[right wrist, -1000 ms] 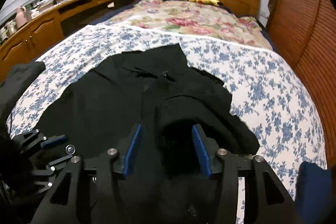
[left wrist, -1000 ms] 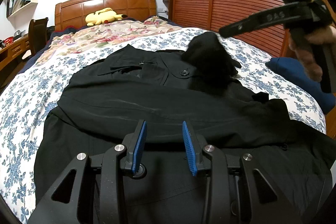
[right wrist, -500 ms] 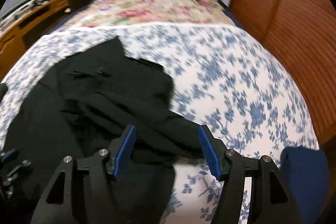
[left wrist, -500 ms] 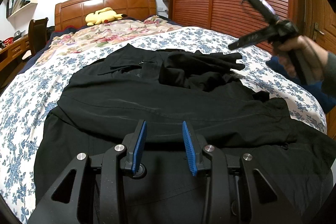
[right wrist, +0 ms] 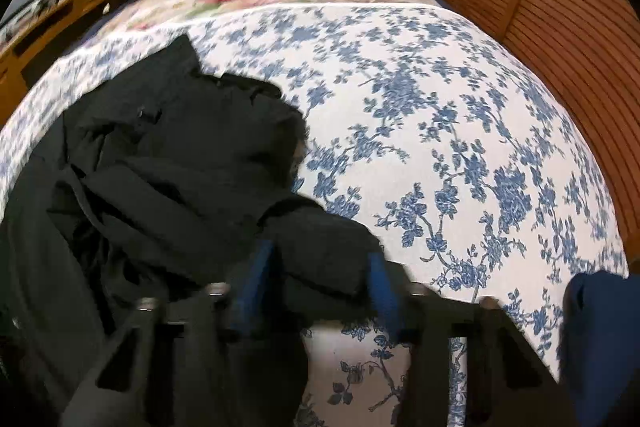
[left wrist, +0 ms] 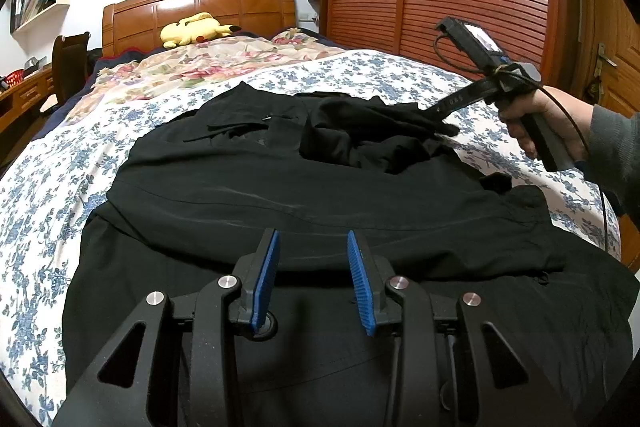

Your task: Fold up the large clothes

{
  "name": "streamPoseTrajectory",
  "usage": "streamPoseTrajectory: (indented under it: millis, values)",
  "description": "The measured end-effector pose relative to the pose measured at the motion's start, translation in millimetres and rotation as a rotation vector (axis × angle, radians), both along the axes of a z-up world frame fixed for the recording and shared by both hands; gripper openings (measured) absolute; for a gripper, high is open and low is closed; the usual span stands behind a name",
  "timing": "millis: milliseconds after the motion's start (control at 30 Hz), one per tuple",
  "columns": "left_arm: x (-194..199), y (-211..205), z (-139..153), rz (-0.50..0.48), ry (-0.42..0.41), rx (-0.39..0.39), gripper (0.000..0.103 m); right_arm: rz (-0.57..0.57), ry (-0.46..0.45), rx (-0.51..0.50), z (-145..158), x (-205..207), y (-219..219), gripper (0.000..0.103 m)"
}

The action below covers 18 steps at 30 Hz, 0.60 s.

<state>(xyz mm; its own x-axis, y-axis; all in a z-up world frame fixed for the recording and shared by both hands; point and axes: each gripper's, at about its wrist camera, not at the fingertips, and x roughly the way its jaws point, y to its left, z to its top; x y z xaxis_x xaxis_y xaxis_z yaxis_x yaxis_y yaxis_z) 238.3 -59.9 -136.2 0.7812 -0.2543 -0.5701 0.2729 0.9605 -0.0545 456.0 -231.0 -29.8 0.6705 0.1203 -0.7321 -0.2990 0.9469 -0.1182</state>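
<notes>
A: Closing now, right gripper [right wrist: 316, 279] jaws on coat [left wrist: 304, 195] sleeve [right wrist: 320, 247], dropped from mid-air onto bed [right wrist: 440, 115] right edge; regrasp for the fold, likely.

B: Left gripper [left wrist: 314, 279]?

A: Part open, empty, over hem. Coat: smooth matte black, sleeve crumpled.
</notes>
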Motion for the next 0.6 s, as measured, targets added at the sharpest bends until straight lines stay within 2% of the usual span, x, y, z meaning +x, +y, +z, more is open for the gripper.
streamPoseTrajectory:
  millis: [33, 133, 300, 600]
  values:
    - [0, 0, 0, 0.000, -0.001, 0.000, 0.036, 0.012, 0.004, -0.015, -1, -2, 0, 0.018]
    - [-1, -1, 1, -0.001, -0.008, 0.003, 0.036, 0.027, -0.028, -0.031, 5, -13, 0, 0.007]
    - [-6, 2, 6, -0.004, -0.020, 0.006, 0.036, 0.047, -0.091, -0.046, 28, -45, 6, 0.005]
    - [-27, 26, 26, 0.030, -0.075, -0.012, 0.036, 0.151, -0.209, -0.071, 79, -137, 30, 0.003]
